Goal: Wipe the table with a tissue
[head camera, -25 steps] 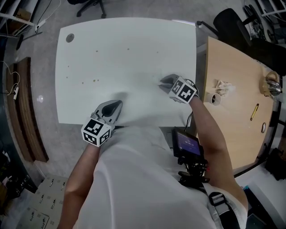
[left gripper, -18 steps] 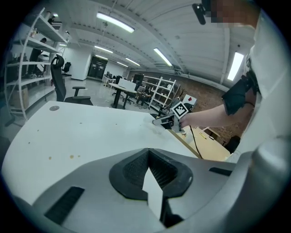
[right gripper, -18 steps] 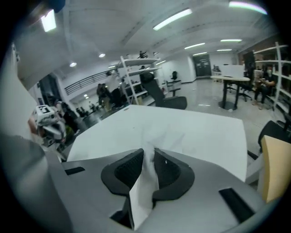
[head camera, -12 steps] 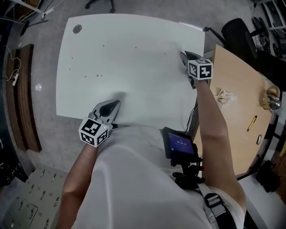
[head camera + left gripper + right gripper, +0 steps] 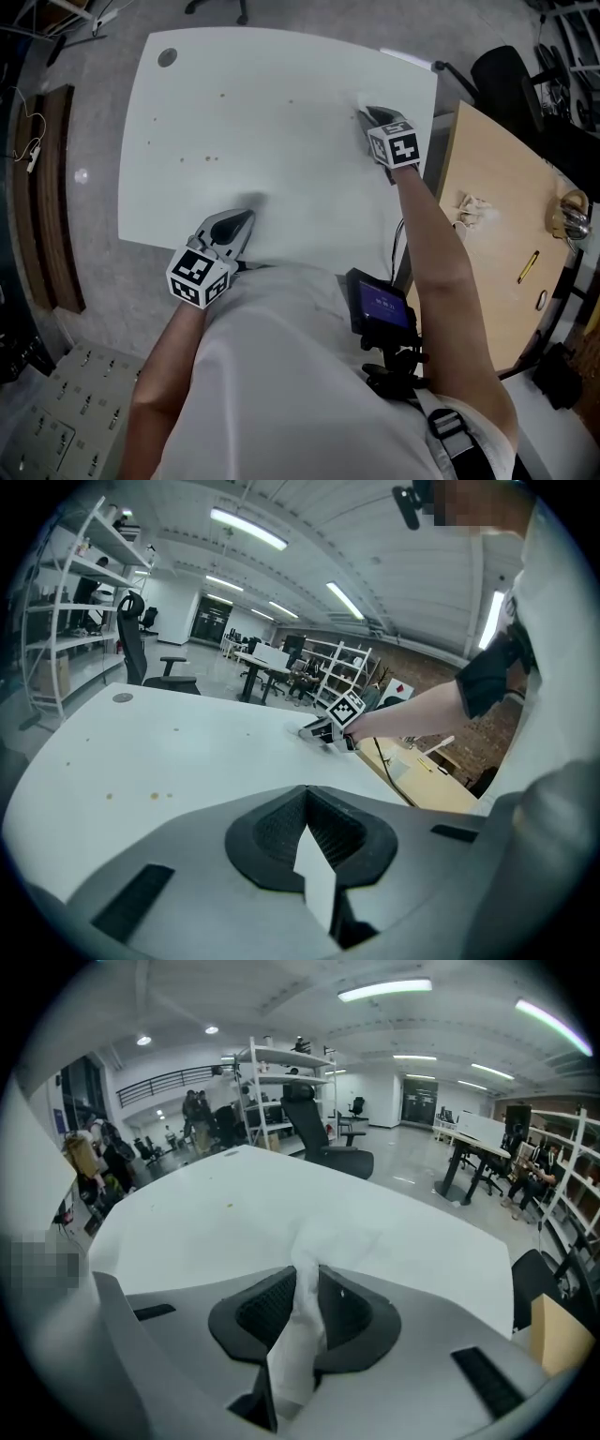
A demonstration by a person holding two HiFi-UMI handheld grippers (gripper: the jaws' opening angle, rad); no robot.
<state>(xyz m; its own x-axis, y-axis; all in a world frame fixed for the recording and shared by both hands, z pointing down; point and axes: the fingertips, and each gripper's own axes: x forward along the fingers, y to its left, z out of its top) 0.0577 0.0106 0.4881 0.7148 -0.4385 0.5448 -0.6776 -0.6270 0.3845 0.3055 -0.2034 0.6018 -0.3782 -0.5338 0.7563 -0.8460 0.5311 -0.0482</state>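
While we wipe, the right gripper (image 5: 367, 114) sits near the far right corner of the table (image 5: 281, 178), jaws clamped on the tissue (image 5: 298, 1344). Its loose end seems spread on the top so it can drag across. The left gripper (image 5: 244, 220) rests at the near edge, jaws closed on nothing, likely just parked out of the way. Brown specks (image 5: 201, 157) toward the left edge look unwiped. We see no container on the table.
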